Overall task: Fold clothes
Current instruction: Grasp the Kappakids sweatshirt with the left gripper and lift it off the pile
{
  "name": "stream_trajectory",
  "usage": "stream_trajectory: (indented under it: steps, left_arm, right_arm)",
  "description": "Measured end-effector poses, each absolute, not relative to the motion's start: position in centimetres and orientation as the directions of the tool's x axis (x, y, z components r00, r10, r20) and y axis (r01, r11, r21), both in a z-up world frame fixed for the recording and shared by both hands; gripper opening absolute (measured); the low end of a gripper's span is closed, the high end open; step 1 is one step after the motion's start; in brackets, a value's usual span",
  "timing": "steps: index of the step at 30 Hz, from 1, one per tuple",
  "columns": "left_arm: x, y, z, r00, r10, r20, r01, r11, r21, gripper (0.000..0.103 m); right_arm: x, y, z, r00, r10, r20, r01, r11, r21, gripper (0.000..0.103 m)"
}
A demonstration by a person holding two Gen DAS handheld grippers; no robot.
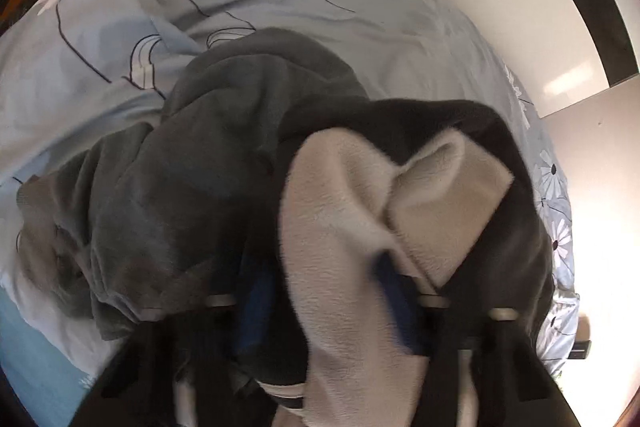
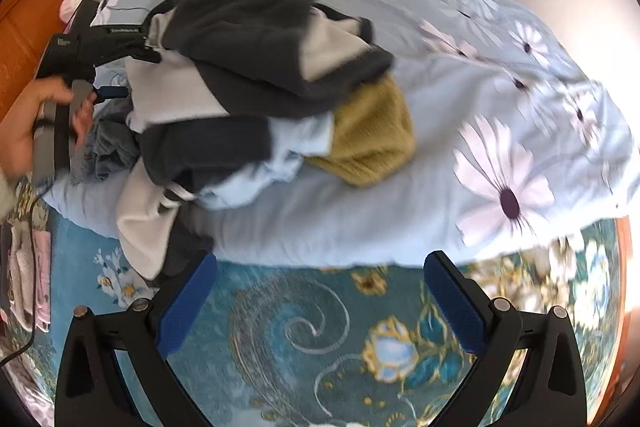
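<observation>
Bed with a blue flowered duvet [image 2: 460, 163] carried a heap of clothes [image 2: 256, 99]. Left gripper [image 1: 320, 291] had its jaws clamped on a grey fleece garment [image 1: 352, 211] – pulling it off the pile, I'd judge. Right gripper [image 2: 320, 303] hung near the bed edge, jaws wide, holding nothing. Next: right needs a free edge to spread it flat.

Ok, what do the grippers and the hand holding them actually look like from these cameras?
The right gripper has a black frame, blue textured finger pads and silver pivot bolts. The left gripper is black too, with small white lettering, a grey handle and a black cable trailing down. The left hand is bare.
</observation>
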State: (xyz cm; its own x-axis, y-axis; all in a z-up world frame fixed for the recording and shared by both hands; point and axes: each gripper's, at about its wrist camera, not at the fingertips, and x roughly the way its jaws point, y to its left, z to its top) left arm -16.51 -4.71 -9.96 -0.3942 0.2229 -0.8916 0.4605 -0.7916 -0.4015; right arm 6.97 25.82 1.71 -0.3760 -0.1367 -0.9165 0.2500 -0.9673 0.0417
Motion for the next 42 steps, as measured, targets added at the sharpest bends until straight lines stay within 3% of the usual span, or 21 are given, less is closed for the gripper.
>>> stream_trajectory:
  steps: [2, 5, 8, 13, 26, 42]
  left_arm:
    - [-16.7, -3.4, -8.6, -0.383, 0.166, -0.909, 0.431, -0.838, -0.335, 0.02]
    - [-16.6, -1.4, -6.3, -0.389, 0.096, -0.916, 0.377, -0.891, -0.254, 0.016]
    - [-15.8, -0.7, -2.0, -0.468, 0.07, -0.881, 0.337, -0.907, -0.251, 0.014]
    - [-13.8, 0.3, 7.3, -0.602, 0.12, -0.789, 0.207, -0.931, -0.3, 0.014]
    - [-1.7, 4.6, 30.5, -0.82, 0.286, -0.496, -0.196, -0.954, -0.226, 0.013]
    - [19.9, 1.1, 47.7, -0.834, 0.524, -0.17, -0.49, -0.847, -0.208, 0.013]
  right_arm:
    - [7.9, 27.0, 1.8, -0.373, -0.134, -0.918, 0.216, -0.975, 0.054, 0.103]
    - [8.7, 28.1, 2.1, -0.369, -0.132, -0.92, 0.175, -0.982, 0.071, 0.103]
    - [9.2, 29.0, 3.1, -0.367, -0.132, -0.921, 0.145, -0.986, 0.084, 0.103]
    - [10.3, 29.8, 5.6, -0.403, -0.146, -0.904, 0.133, -0.986, 0.1, 0.103]
    - [16.7, 31.4, 14.8, -0.532, -0.164, -0.83, 0.116, -0.986, 0.12, 0.103]
    - [26.4, 34.5, 20.9, -0.618, -0.127, -0.776, 0.071, -0.992, 0.106, 0.103]
